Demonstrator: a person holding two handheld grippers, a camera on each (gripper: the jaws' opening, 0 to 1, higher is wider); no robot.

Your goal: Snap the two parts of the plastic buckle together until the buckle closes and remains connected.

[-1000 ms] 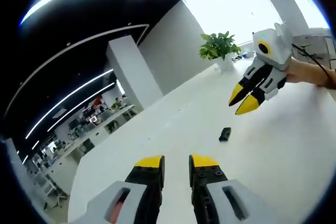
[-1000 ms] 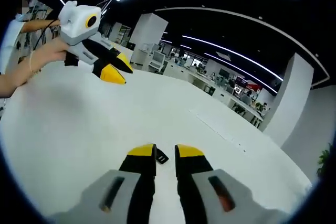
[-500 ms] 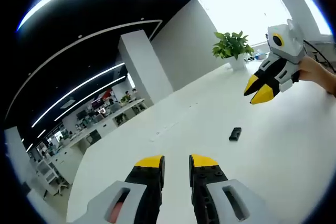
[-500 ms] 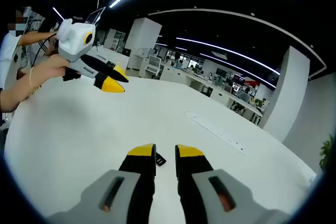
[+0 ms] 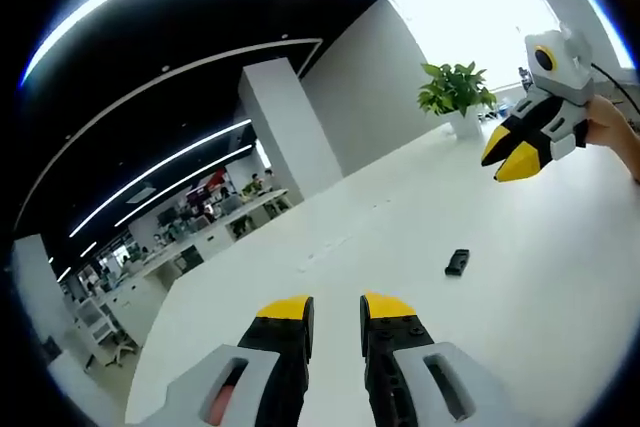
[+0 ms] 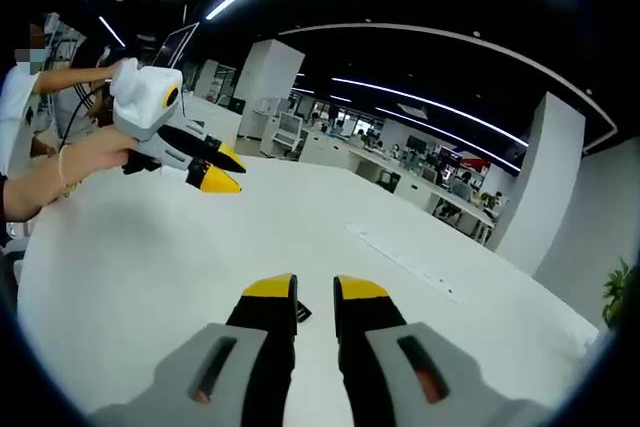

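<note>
A small black buckle point(image 5: 457, 263) lies flat on the white table point(image 5: 560, 317); it is too small to tell whether its parts are joined. In the right gripper view a sliver of the buckle point(image 6: 303, 314) peeks out between my jaws, on the table beyond them. My left gripper point(image 5: 337, 309) hovers above the table, open by a narrow gap and holding nothing. The right gripper point(image 6: 316, 289) is likewise open and holding nothing. Held by a hand, the right gripper point(image 5: 517, 154) hangs in the air beyond the buckle. The left gripper point(image 6: 218, 175) floats at the upper left, well off the table.
A potted plant point(image 5: 456, 97) stands at the table's far end by the bright window. A long flat strip point(image 6: 405, 257) lies on the table further out. A person's arm point(image 6: 45, 172) reaches in from the left. Office desks fill the background.
Both grippers have drawn away from each other and from the buckle, each looking smaller and farther off in the other's view. The buckle stays on the table.
</note>
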